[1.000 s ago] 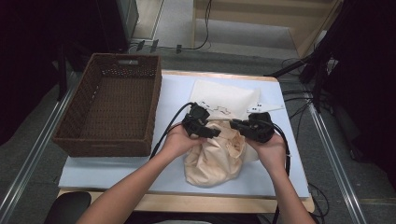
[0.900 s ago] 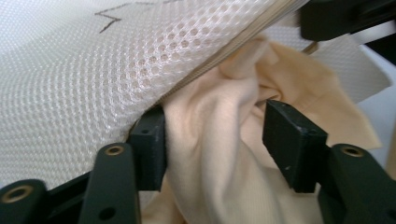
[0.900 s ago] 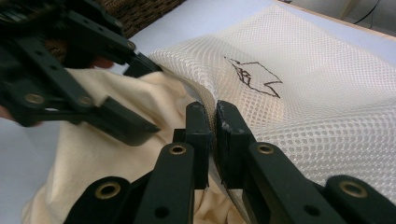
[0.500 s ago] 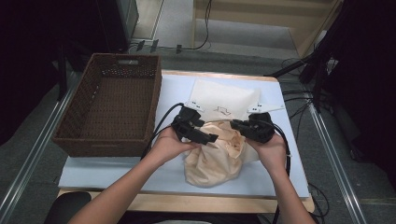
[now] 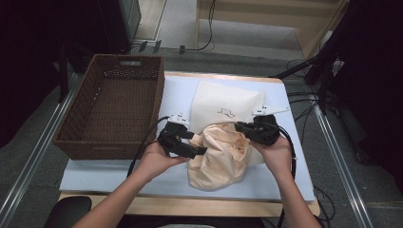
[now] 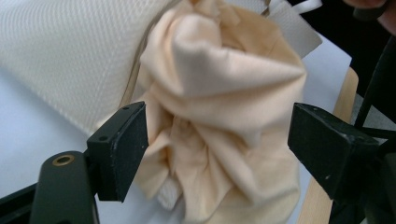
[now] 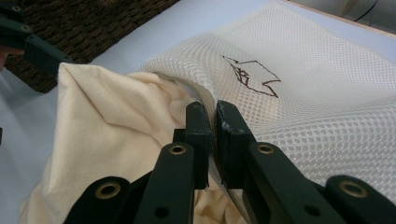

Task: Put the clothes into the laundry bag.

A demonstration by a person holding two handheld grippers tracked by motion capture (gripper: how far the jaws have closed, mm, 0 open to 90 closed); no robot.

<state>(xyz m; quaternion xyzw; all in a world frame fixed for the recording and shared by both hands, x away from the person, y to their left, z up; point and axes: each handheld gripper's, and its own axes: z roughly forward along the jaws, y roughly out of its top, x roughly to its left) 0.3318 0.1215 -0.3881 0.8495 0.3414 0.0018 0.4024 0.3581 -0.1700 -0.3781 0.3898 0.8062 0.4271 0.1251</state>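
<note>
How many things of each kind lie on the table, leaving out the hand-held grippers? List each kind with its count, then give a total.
Brown wicker basket: 1
White mesh bag: 1
Cream cloth: 1
Total: 3

The cream cloth [image 5: 219, 154] covers the near part of the white mesh bag [image 5: 223, 102], so how far it sits inside the bag cannot be told. What the right gripper [image 7: 211, 116] pinches, mesh edge or cloth too, is unclear. The small dark drawing [image 5: 227, 112] on the mesh is unreadable.
</note>
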